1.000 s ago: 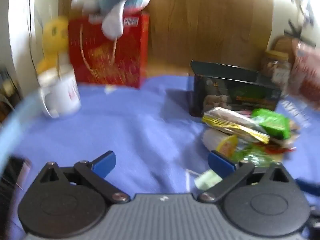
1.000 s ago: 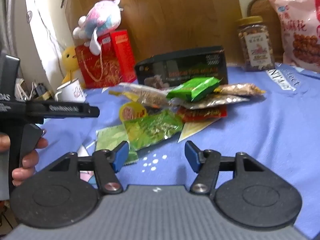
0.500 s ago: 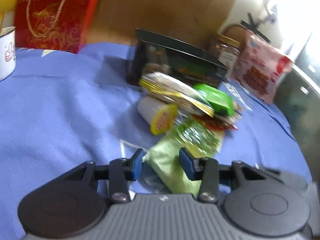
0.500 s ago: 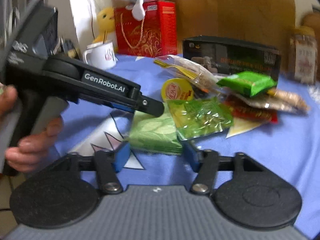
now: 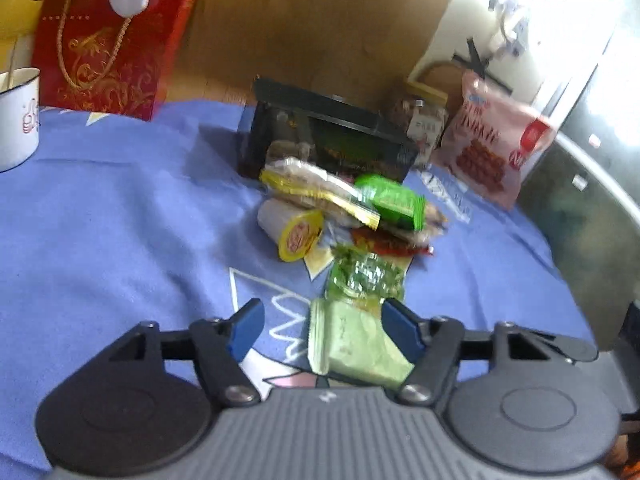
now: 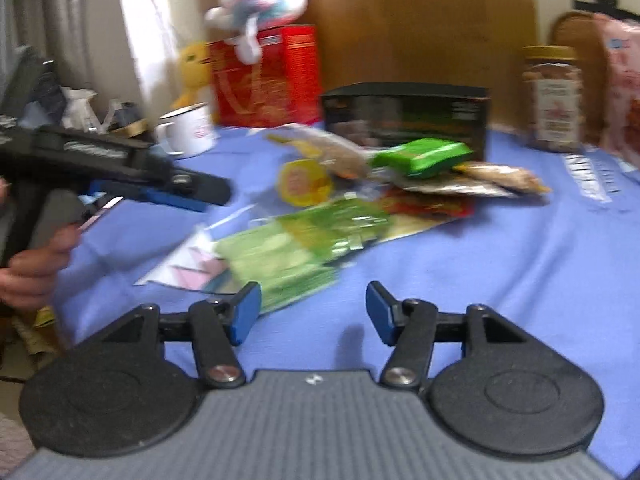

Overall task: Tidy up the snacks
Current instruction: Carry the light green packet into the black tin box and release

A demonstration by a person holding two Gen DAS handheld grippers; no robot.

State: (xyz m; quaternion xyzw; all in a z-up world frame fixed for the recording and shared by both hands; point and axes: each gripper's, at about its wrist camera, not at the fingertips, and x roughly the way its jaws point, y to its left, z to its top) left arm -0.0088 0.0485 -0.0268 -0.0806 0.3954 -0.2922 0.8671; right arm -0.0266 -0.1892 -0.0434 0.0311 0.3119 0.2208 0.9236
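The left gripper (image 5: 322,330) closed half a second ago and its jaws are now opening again. The pale green packet (image 5: 352,344) lies between them on the blue cloth (image 5: 120,220), nearest the camera in front of the black box (image 5: 320,136) — not gripped. The right gripper (image 6: 312,312) is opening, empty, beside the packet. Judgement: no snack secured yet — pickup must be retried.

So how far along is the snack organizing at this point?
Nothing looks sorted yet: the bright green packet, the yellow-lidded cup and other wrappers lie heaped on the blue cloth beside the black box. In hand: the pale green flat packet sits between the left gripper's opening jaws, one pad apart from it. The right gripper, also opening, holds nothing. The whole pile remains.
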